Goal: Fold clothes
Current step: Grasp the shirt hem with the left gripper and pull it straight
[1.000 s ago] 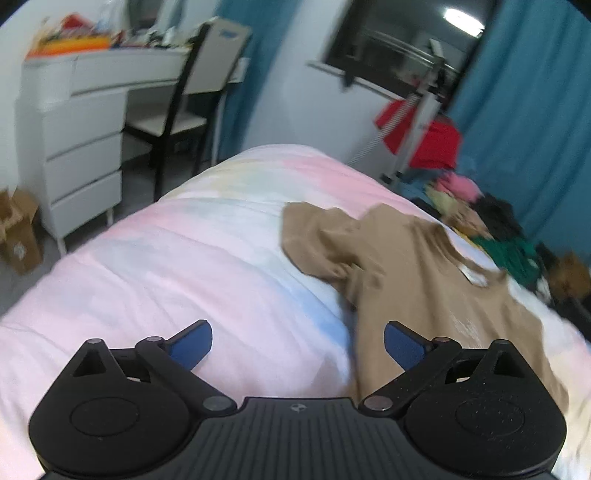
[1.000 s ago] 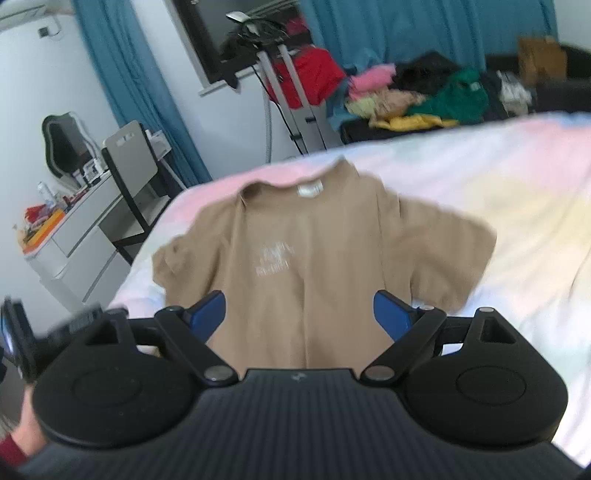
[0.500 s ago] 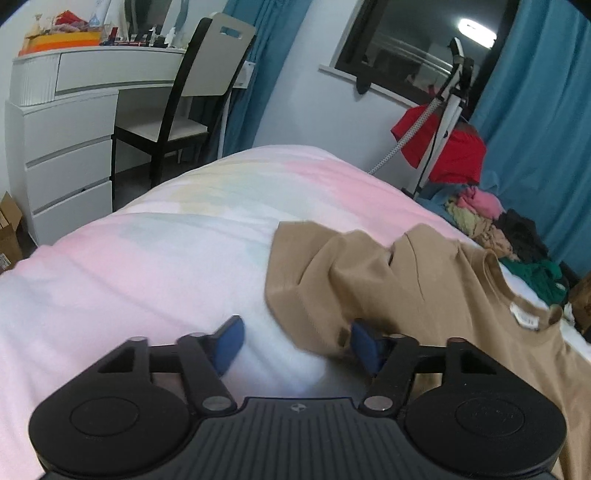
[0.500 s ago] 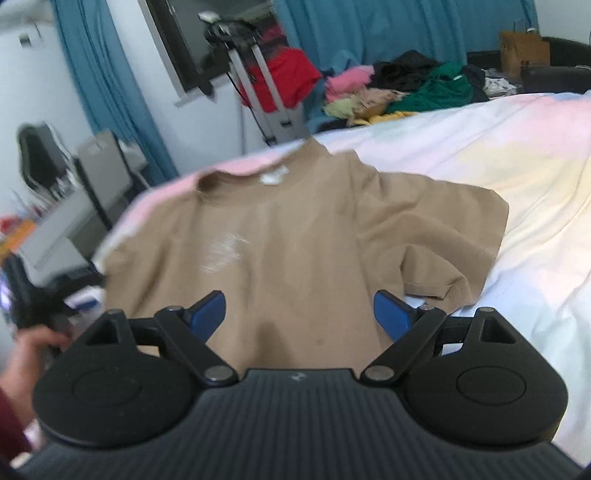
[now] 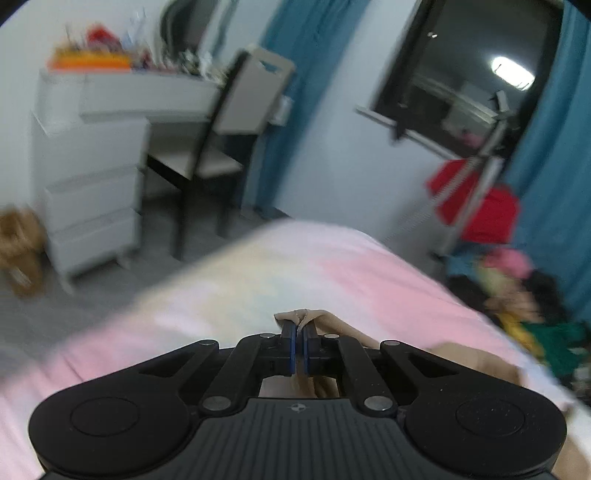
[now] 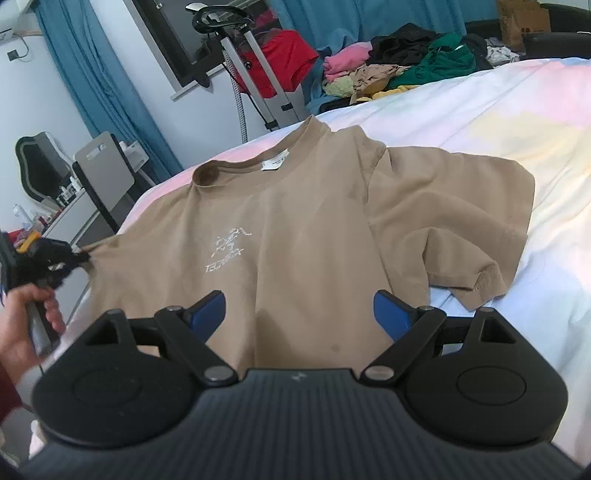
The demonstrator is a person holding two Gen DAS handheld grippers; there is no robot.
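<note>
One tan T-shirt [image 6: 303,229] is laid chest-up on the bed [image 6: 498,122], its collar toward the far edge and its white chest print facing up. The right claw [image 6: 298,312] is held just above the shirt's lower body with its blue pads spread wide and nothing pinched between them. The left claw [image 5: 299,345] is clamped tight on a bunched fold of the shirt's sleeve edge, which is seen lifted off the pastel pink, yellow and blue bedcover; the hand [image 6: 27,317] carrying it is seen at the left of the right wrist view. Beyond the bed, a heap of loose clothes [image 6: 402,62] is seen, with a red garment [image 5: 480,206] hung on a stand. A chair [image 5: 236,147], a white dresser [image 5: 92,177], a brown box [image 6: 522,18] and blue curtains [image 5: 295,92] are set farther off.
</note>
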